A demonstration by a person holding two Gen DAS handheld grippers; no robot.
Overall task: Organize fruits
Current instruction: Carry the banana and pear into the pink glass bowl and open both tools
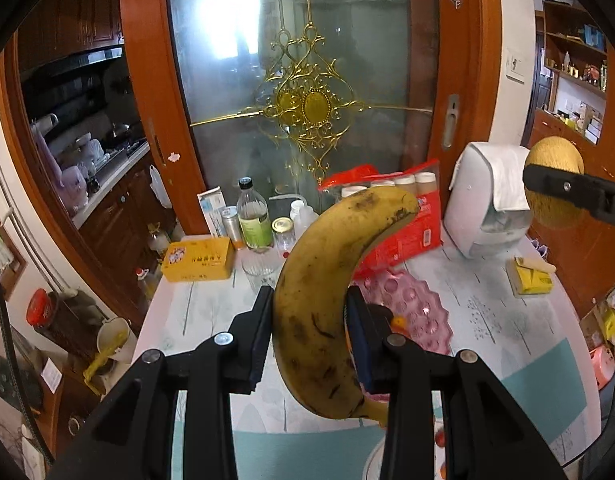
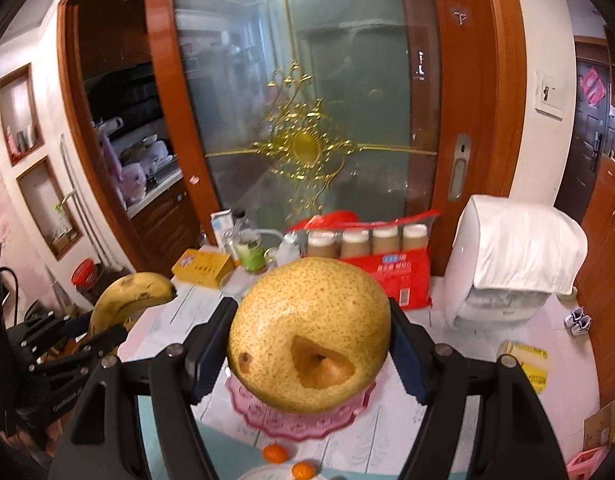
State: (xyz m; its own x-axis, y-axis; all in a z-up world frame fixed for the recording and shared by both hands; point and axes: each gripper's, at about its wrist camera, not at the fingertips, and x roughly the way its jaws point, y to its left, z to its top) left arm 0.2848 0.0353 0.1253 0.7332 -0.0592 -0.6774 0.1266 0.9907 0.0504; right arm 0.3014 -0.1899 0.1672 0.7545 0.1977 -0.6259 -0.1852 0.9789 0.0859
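Observation:
My left gripper (image 1: pixel 309 340) is shut on a spotted yellow banana (image 1: pixel 327 304) and holds it upright above the table; it also shows in the right wrist view (image 2: pixel 127 300). My right gripper (image 2: pixel 311 344) is shut on a large speckled yellow pear (image 2: pixel 311 336) with a deep dimple, held above a pink scalloped plate (image 2: pixel 303 420). The pear also shows at the right edge of the left wrist view (image 1: pixel 553 182). The pink plate (image 1: pixel 411 312) lies behind the banana. Two small oranges (image 2: pixel 275 453) lie on the table in front of the plate.
At the table's back stand a yellow box (image 1: pixel 197 260), bottles and jars (image 1: pixel 253 220), a red bag of bottles (image 1: pixel 403 216) and a white tissue holder (image 1: pixel 487 204). A yellow packet (image 1: pixel 531 278) lies at right. A glass door (image 1: pixel 303 80) is behind.

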